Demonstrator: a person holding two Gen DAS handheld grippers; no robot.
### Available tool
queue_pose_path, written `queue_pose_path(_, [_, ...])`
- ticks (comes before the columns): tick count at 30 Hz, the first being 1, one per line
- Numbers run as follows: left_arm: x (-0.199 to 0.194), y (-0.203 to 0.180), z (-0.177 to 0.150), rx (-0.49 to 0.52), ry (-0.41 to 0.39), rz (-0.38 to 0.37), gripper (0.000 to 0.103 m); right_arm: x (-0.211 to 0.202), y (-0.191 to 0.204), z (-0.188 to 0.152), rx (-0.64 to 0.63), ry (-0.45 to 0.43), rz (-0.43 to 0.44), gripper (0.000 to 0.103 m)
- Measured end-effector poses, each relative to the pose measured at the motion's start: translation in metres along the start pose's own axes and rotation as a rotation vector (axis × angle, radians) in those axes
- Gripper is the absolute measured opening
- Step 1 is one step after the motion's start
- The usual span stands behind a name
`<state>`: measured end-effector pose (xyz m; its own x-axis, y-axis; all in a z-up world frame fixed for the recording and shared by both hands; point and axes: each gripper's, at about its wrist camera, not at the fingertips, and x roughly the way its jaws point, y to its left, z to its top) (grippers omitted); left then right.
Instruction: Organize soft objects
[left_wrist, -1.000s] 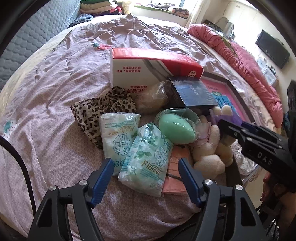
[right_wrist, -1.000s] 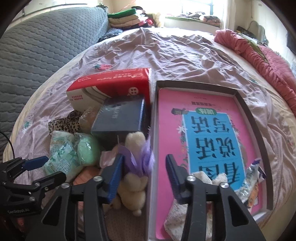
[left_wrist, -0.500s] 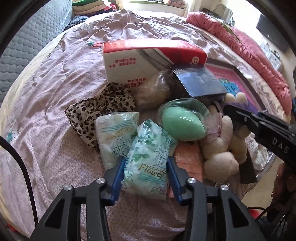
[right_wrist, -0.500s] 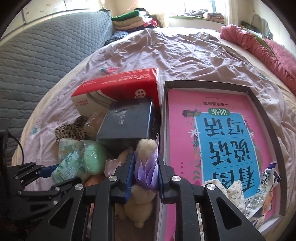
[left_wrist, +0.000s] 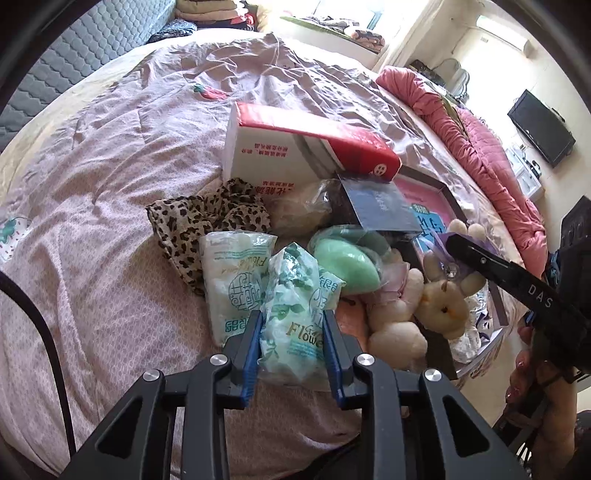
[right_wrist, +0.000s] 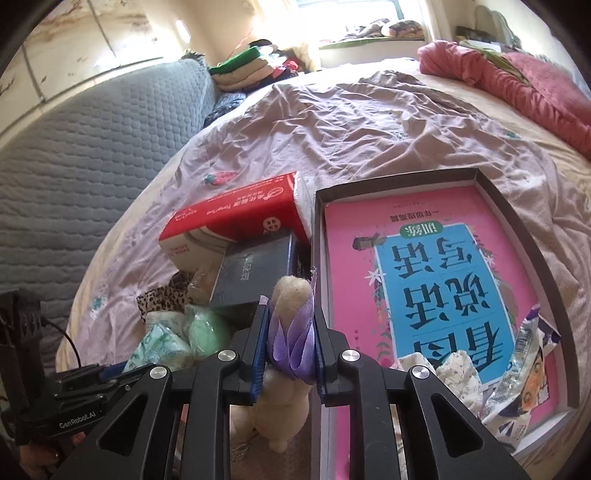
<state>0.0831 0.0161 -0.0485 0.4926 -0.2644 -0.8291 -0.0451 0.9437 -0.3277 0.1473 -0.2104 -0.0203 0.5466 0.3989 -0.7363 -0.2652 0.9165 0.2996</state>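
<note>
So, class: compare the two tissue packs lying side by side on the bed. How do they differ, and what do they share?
The leaf-printed Flower pack is squeezed between the left gripper pads; the paler pack lies free beside it. The Flower pack carries dark green leaves; the paler pack carries a round seal design. The Flower pack looks crumpled; the paler pack lies flatter. Both are soft, plastic-wrapped and whitish green.

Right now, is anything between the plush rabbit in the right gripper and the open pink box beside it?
Only the box's near wall. The right gripper is shut on the plush rabbit; inside, crumpled wrappers fill the near corner.
</note>
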Motion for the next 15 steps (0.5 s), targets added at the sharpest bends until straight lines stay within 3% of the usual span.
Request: queue_pose_path(15, [-0.027,-0.014,0.002,0.029,-0.051,0.034,0.031,-0.021,-0.004,0.0,0.08,-0.021,0.066,0.022])
